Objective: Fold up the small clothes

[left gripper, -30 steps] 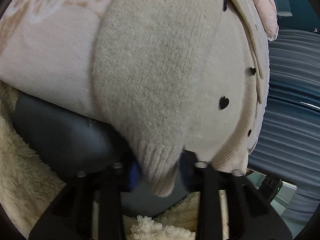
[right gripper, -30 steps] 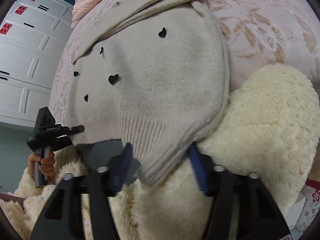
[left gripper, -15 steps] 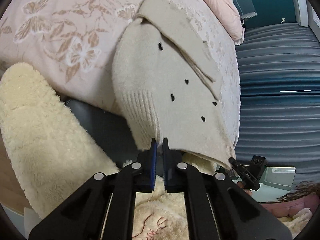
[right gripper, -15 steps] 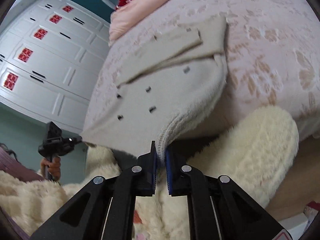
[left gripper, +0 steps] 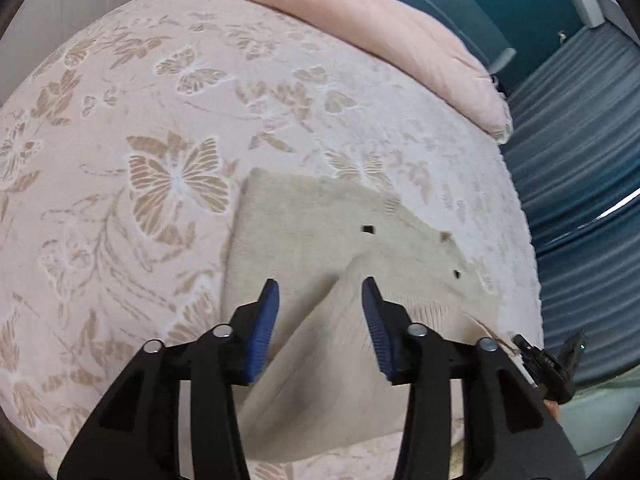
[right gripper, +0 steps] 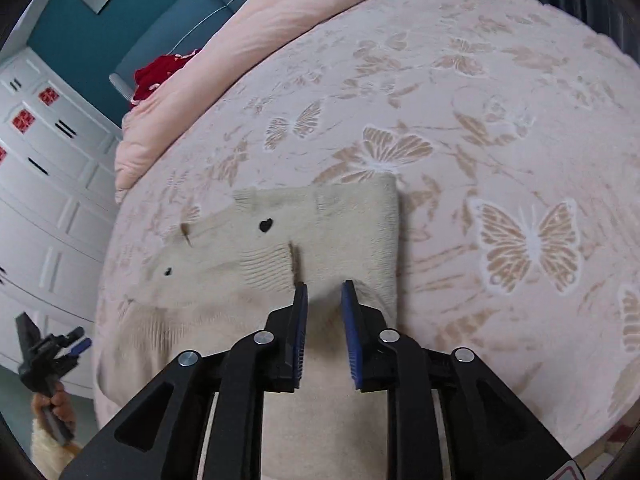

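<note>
A cream knitted sweater (left gripper: 316, 216) with small black hearts lies folded on the butterfly-patterned bedspread (left gripper: 168, 92). Its ribbed hem is laid over the upper part. My left gripper (left gripper: 320, 284) hovers over the near fold, jaws opening. The cloth shows in the gap below, and neither blue pad presses on it. In the right wrist view the sweater (right gripper: 344, 216) lies the same way. My right gripper (right gripper: 325, 286) is above its right side, jaws opening, with no pad on the fabric. Each gripper also shows in the other's view: the right gripper (left gripper: 550, 364) and the left gripper (right gripper: 50, 354) in a hand.
A pink quilt (left gripper: 360, 20) lies along the head of the bed, with a red cloth (right gripper: 160, 74) beside it. White wardrobe doors (right gripper: 44, 200) stand past one bed edge, and a blue ribbed curtain (left gripper: 580, 168) past the other.
Half a second ago both grippers were shut on the sweater's hem at the bed's edge. They have since carried it up over the bed and their jaws have parted, leaving the hem folded over.
</note>
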